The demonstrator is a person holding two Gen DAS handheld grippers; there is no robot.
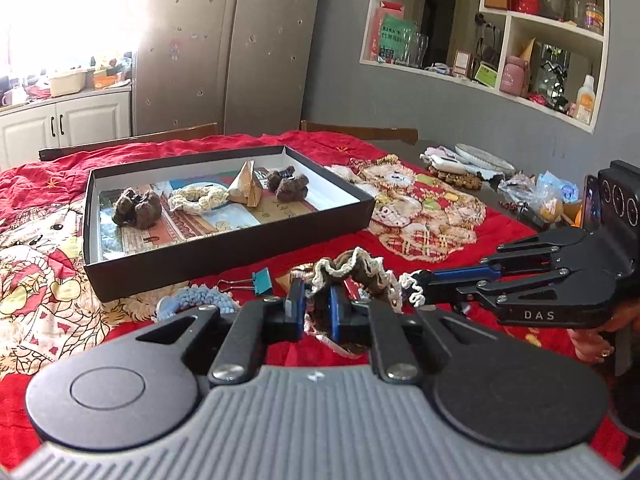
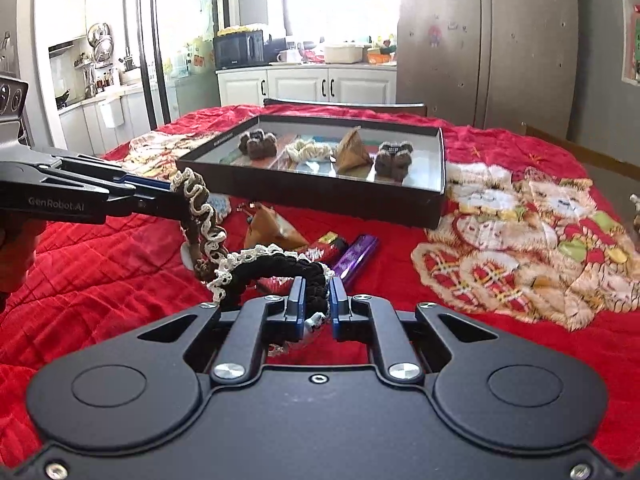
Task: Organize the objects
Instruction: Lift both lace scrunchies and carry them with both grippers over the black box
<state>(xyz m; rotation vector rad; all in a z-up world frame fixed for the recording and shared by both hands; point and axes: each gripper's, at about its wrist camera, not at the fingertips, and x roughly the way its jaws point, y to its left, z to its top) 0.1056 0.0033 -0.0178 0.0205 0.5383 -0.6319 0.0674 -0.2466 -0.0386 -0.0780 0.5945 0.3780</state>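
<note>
1. Red quilted cloth [image 2: 120, 280] with bear patches covers the table, in a kitchen with a tall grey fridge [image 1: 224, 48] behind.
2. Left gripper [image 1: 314, 304] is clenched on a brown scrunchie [image 1: 352, 268] with a cream ruffled edge, which bunches up just above and beyond its jaws.
3. Right gripper [image 2: 316, 300] is clamped on a black scrunchie [image 2: 280, 266] with a white lace edge; it arcs away to the left of the jaws.
4. The two scrunchies touch where their edges meet, between the two grippers; I cannot tell whether they are tangled.
5. Ahead of both sets of jaws sits a black shallow box [image 1: 224, 248] holding two fuzzy brown clips, a cream scrunchie [image 1: 196, 198] and a tan pyramid.
6. A teal binder clip [image 1: 262, 282] lies just left of the left jaws.
</note>
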